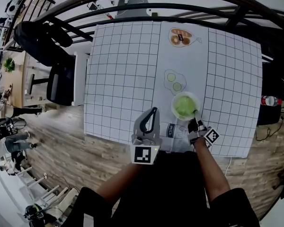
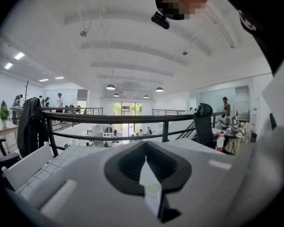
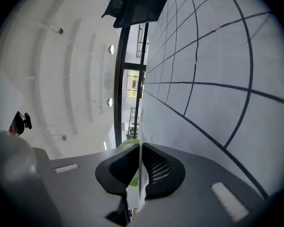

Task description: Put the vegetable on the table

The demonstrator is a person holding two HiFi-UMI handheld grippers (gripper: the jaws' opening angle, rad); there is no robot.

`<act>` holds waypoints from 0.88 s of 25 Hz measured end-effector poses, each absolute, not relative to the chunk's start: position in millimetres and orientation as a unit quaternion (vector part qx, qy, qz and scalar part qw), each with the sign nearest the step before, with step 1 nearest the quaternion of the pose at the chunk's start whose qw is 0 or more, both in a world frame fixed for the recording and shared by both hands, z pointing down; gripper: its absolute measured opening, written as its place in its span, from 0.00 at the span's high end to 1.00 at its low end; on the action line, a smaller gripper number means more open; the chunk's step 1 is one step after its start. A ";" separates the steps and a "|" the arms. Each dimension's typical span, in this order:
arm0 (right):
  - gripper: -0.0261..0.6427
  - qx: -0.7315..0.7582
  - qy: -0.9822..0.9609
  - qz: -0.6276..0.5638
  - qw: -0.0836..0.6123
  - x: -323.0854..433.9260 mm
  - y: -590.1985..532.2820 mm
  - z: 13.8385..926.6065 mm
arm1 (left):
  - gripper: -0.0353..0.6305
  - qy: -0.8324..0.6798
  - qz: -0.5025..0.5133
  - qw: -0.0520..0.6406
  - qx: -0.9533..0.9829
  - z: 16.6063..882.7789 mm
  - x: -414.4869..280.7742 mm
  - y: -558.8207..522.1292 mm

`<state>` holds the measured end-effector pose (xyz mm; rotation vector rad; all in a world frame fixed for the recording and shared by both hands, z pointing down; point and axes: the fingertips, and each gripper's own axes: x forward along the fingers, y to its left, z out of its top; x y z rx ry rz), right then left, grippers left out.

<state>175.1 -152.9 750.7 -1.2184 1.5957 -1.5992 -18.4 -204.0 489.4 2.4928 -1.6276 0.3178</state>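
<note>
At lower centre-right of the head view, a white bowl [image 1: 173, 107] sits on the grid-lined bench [image 1: 123, 70], near its front edge. The vegetable [image 1: 184, 106] is inside it, a pale green heap filling the bowl.

Right gripper [image 1: 197, 115] comes in from below and is clamped on the bowl's near rim. The right gripper view confirms it: the jaws are pressed onto a thin white wall [image 3: 139, 171] between them, with green [image 3: 128, 144] showing just left of it. The bench [image 3: 217, 56] fills the right half of that view, tilted steeply.

Left gripper [image 1: 154, 113] is lower centre of the head view, left of the bowl and apart from it. It points up the frame, over the bench's front edge. In its own view the left gripper [image 2: 146, 174] has its jaws together with nothing between them (only a narrow pale strip along the seam, apparently part of the gripper), and it looks out level across the room at a black railing [image 2: 132, 118].

Above the bowl there is a drawn outline with two pale green rounds [image 1: 173, 81]; printed or real, can't tell. Further up is a picture of bread [image 1: 181, 37].

A black chair [image 1: 60, 83] stands off the bench's left edge. A red-capped bottle [image 1: 270, 100] lies at the right edge of the frame.
</note>
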 end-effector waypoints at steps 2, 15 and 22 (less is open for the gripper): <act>0.94 -0.455 0.594 -0.603 0.277 173.2 -153.0 754.3 | 0.93 -0.545 0.106 0.076 0.828 488.9 -19.4 -203.8; 0.94 -0.479 0.594 -0.607 0.222 167.6 -146.8 771.2 | 0.93 -0.565 0.113 0.079 0.814 490.7 -28.4 -199.3; 0.95 -0.504 0.549 -0.631 0.219 164.5 -148.9 775.3 | 0.93 -0.562 0.105 0.094 0.815 491.9 -27.0 -192.0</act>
